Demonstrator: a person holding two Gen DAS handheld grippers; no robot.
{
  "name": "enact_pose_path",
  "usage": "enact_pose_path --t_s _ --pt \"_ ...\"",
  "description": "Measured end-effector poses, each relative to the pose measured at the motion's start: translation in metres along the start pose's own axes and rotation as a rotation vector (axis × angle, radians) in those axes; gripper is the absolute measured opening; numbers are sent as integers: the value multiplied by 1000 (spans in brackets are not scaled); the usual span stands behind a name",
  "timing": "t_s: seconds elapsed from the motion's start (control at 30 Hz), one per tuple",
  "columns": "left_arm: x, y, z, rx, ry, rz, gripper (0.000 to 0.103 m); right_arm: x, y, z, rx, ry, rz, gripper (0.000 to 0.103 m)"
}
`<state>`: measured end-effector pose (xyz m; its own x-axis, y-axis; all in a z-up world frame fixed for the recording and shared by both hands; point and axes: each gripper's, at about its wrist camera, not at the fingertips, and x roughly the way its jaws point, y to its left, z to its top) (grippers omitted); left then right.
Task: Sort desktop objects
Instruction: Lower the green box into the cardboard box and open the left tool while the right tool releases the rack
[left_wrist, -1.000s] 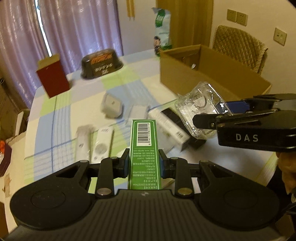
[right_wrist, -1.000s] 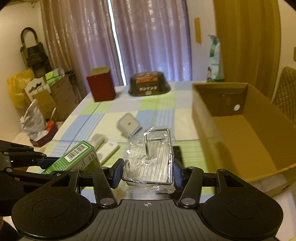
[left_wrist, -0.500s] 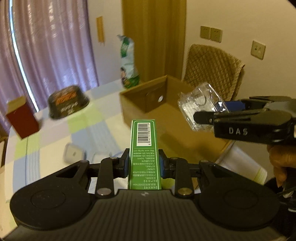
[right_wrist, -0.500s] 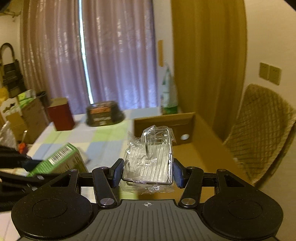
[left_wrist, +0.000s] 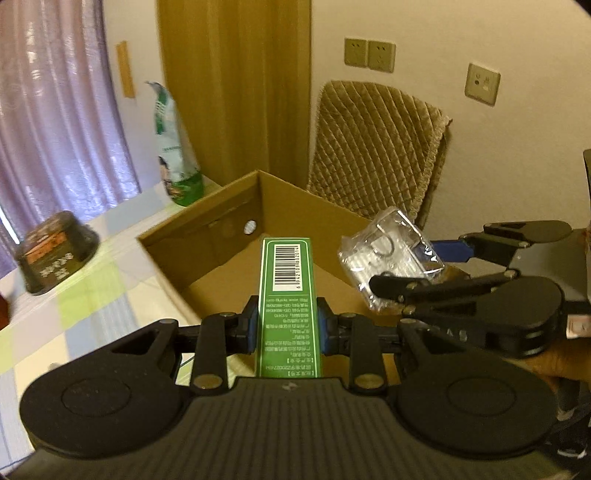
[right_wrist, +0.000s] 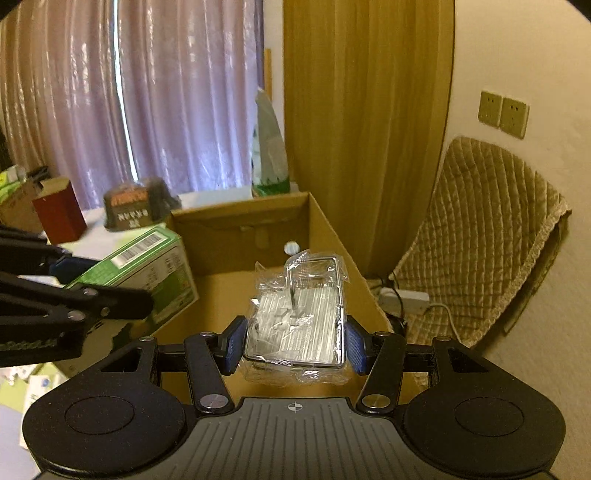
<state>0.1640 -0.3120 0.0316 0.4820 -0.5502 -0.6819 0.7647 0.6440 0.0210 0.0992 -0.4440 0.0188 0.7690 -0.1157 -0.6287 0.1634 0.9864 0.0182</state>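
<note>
We hold the green carton (left_wrist: 289, 295) clamped in the left gripper (left_wrist: 287, 326) and the plastic-wrapped metal piece (right_wrist: 297, 325) in the right gripper (right_wrist: 295, 345), both above the open cardboard box (left_wrist: 221, 236).

Our left gripper (left_wrist: 287, 325) clamps a green carton (left_wrist: 288, 295) above the open cardboard box (left_wrist: 221, 236); to its right, our right gripper (left_wrist: 413, 269) grips a clear plastic packet (left_wrist: 388, 254) over it too.

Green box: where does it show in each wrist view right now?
Left wrist: green box at centre, clamped in the left gripper.
Right wrist: green box at left-middle, beside the wrapped pack.
Shared landmark: cardboard box behind both.
</note>
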Motion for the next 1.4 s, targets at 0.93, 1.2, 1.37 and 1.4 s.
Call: enact_pose_path --t_s 0.93,1.2,1.37,1.4 --pt "83 0 5 0 86 -23 25 55 -16 -14 -17 114 28 54" --pt "76 6 6 -5 74 -6 26 56 -13 -12 -22 115 32 54" --pt "69 10 6 -8 70 2 27 57 -10 -11 -29 122 37 54" --pt "67 11 5 -9 68 4 27 57 -9 -11 -32 125 38 54"
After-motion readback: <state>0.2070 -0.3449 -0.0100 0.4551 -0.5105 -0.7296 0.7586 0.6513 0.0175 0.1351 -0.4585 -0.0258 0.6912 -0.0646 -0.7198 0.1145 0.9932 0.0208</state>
